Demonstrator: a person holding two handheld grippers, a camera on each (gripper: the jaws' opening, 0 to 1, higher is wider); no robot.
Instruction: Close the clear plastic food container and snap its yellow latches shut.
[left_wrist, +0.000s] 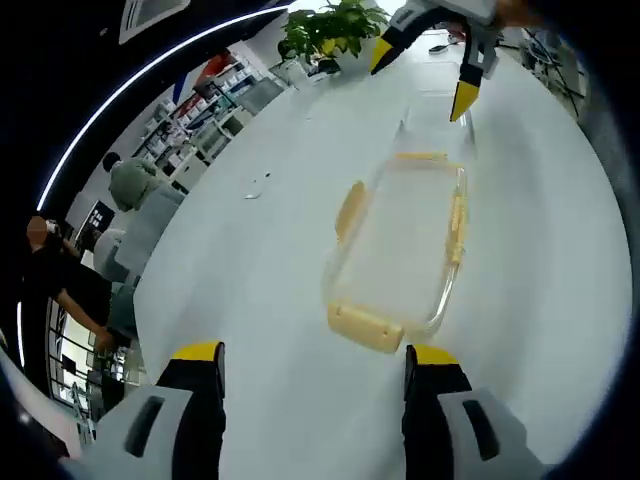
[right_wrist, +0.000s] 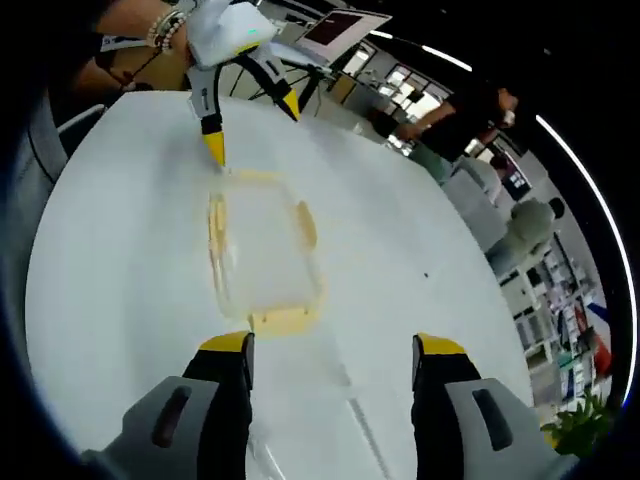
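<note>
The clear plastic container (left_wrist: 400, 250) lies flat on the white table (left_wrist: 250, 300), just ahead of the left gripper (left_wrist: 315, 365), whose jaws stand spread and empty at 6 o'clock in the left gripper view, lined up either side of the near yellow latch (left_wrist: 365, 327). From the far end, at 1 o'clock, the right gripper (left_wrist: 425, 65) reaches in, also spread, one yellow tip close over the container's far edge, probably to steady it or press the lid down. In the right gripper view the container (right_wrist: 262, 255) sits at 12 o'clock beyond the spread jaws. Whether the lid is fully seated cannot be told; the latches look unsnapped. A potted plant (left_wrist: 325, 30) stands well beyond.
</note>
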